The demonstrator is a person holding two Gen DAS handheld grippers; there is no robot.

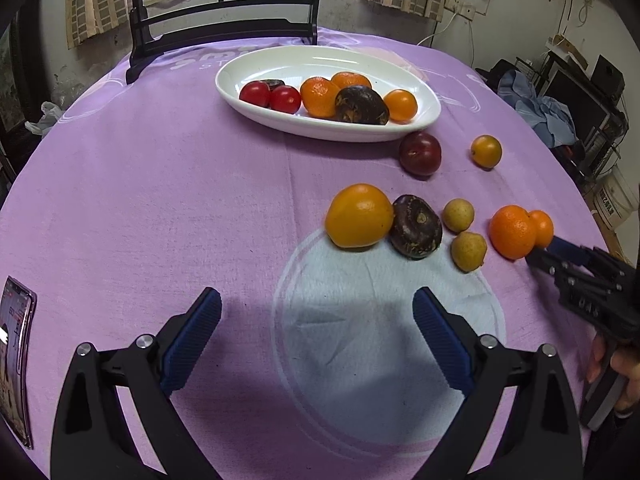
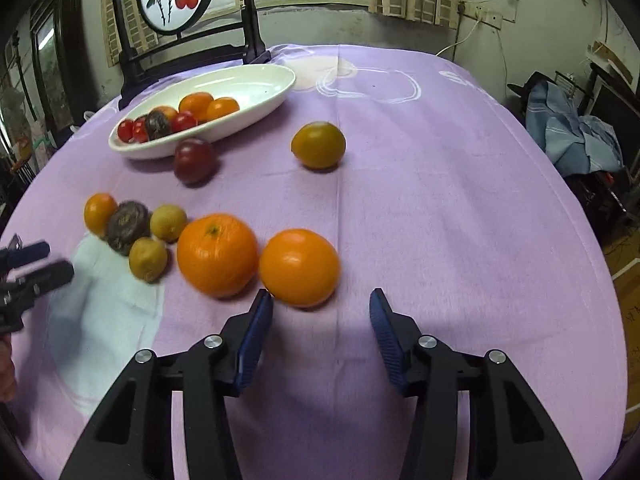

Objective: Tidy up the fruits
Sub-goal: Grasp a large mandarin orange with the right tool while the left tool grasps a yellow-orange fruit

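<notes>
right now both tongs hang over the purple tablecloth (image 2: 440, 184), neither holding anything.

right gripper (image 2: 320, 308): jaws part open, nothing pressed between the pads. smooth orange (image 2: 299, 266) sits just beyond the tips, slightly left of the gap's centre line, close to the left pad. can't tell if that pad touches it, frame is a bit blurred there. it's round, so no long axis to line up on. a second orange with a stem dimple (image 2: 217, 254) lies just beside it on the left.

left gripper (image 1: 318, 308): jaws wide open, empty, bare cloth between them. nearest fruit to it is the yellow-orange one (image 1: 359, 216), further out and right of centre, touching the dark brown fruit (image 1: 416, 226).

white oval dish (image 2: 276, 88) is far left in the right wrist view, already holding tomatoes and oranges.

judgement: right hand is clearly nearer the smooth orange, so it's the one to take it. needs a small shift left to centre it, then close, then carry far-left to the dish.
</notes>
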